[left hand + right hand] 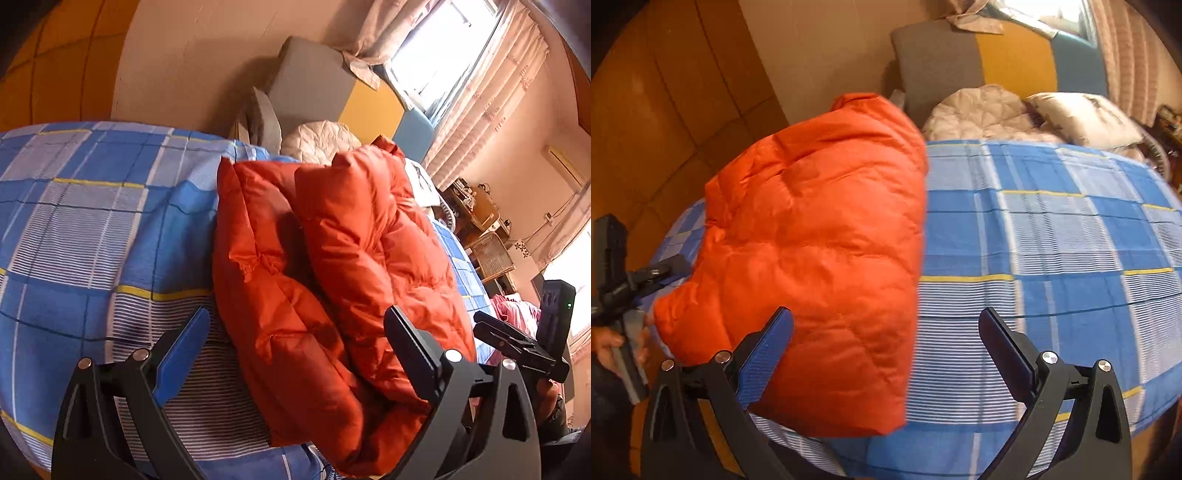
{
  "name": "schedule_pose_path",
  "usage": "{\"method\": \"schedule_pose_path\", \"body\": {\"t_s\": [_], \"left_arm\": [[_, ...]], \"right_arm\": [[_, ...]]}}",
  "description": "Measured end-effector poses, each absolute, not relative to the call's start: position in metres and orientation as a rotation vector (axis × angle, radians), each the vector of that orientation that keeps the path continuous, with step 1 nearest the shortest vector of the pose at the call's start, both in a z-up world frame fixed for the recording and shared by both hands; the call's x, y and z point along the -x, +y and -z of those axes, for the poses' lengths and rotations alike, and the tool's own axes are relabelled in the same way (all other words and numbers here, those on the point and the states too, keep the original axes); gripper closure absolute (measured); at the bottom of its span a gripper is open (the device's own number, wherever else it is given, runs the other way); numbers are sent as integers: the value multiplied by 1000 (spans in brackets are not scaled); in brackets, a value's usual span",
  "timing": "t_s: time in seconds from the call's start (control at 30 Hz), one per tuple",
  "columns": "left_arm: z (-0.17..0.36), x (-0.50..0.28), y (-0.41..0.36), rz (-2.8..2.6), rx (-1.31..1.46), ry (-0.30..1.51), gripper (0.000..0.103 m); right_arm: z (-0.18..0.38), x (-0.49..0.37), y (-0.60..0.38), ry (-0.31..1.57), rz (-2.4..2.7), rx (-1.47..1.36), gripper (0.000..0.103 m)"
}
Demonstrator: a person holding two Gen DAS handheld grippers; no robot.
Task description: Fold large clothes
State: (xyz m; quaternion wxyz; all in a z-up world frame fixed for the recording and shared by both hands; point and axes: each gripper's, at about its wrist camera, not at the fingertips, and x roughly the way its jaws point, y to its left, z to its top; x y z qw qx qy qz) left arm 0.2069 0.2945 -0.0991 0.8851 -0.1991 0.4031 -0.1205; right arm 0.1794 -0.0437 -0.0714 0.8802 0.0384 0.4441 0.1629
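In the left wrist view the folded orange down jacket (332,266) lay on the bed (92,229), long axis running away between the open, empty left tongs (295,350); in the right wrist view it sat left of the open, empty right tongs (886,347).

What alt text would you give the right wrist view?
An orange puffer jacket, folded, lies on a blue plaid bedsheet. The open right gripper hovers at its near edge, holding nothing.
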Motion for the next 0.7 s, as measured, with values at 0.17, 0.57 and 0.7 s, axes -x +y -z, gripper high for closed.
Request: {"method": "schedule_pose_path", "body": {"t_s": [0.17, 0.57, 0.7], "left_arm": [[117, -221, 295, 293, 437, 875, 8], [172, -244, 300, 419, 584, 917, 18], [179, -242, 299, 464, 609, 889, 30]], "right_arm": [[79, -184, -34, 940, -392, -101, 3], [109, -205, -28, 1021, -544, -248, 3], [117, -209, -33, 1040, -577, -309, 3]]}}
